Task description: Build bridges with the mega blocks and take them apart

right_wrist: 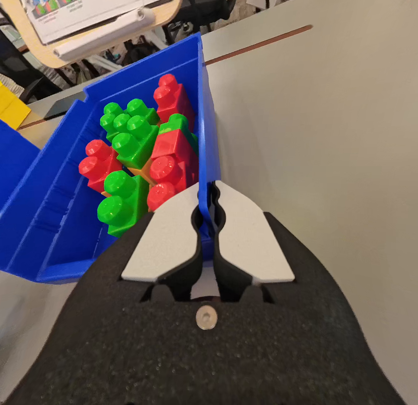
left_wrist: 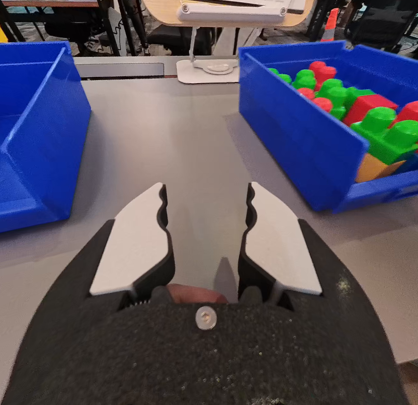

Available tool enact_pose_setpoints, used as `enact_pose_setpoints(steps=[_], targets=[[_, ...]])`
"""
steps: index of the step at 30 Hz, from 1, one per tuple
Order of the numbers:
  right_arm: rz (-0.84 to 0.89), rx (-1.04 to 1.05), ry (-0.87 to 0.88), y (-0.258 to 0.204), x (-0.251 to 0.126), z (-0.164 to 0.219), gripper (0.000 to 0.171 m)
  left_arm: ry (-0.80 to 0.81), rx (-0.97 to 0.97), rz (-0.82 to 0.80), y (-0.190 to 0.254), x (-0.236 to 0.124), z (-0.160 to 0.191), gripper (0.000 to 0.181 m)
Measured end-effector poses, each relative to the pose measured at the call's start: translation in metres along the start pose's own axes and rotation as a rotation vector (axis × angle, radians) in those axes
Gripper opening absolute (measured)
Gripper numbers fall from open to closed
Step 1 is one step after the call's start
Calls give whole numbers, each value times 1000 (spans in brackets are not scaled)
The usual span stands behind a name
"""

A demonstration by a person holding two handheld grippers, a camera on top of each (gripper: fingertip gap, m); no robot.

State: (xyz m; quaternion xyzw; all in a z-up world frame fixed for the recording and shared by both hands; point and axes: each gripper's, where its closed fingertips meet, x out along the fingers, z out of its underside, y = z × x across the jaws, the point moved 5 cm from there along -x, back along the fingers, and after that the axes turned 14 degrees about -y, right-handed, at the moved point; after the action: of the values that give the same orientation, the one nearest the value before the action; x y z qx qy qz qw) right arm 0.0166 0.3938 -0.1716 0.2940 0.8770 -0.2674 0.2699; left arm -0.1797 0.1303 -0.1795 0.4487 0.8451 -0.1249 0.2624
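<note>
Glossy plastic mega blocks in red and green fill a smooth, shiny blue plastic bin on a matt grey counter; the right hand-held gripper shows grainy black plastic and matt white fingers.

The left wrist view looks forward from low over the grey desk, out past its own open jaws. It faces the far edge, with one blue bin on its left side and a blue bin of blocks on its right.

The right wrist view looks down from very close, right at the side wall of the blue bin of blocks.

Both views share that bin, the desk and the wooden board behind.
</note>
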Motion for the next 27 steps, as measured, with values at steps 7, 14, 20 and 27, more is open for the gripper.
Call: enact_pose_setpoints(steps=[7,14,20,27], targets=[[-61,-50,-47,-27,15,15,8,20,-12,38,18,-4,-2,67],[-47,-176,-33,-45,10,16,25,26,-22,-15,6,-6,-2,66],[22,-282,48,-31,-24,5,46,27,-38,-60,-16,-6,3,67],[10,-334,106,-23,-59,19,56,53,-92,29,-13,-5,0,67]])
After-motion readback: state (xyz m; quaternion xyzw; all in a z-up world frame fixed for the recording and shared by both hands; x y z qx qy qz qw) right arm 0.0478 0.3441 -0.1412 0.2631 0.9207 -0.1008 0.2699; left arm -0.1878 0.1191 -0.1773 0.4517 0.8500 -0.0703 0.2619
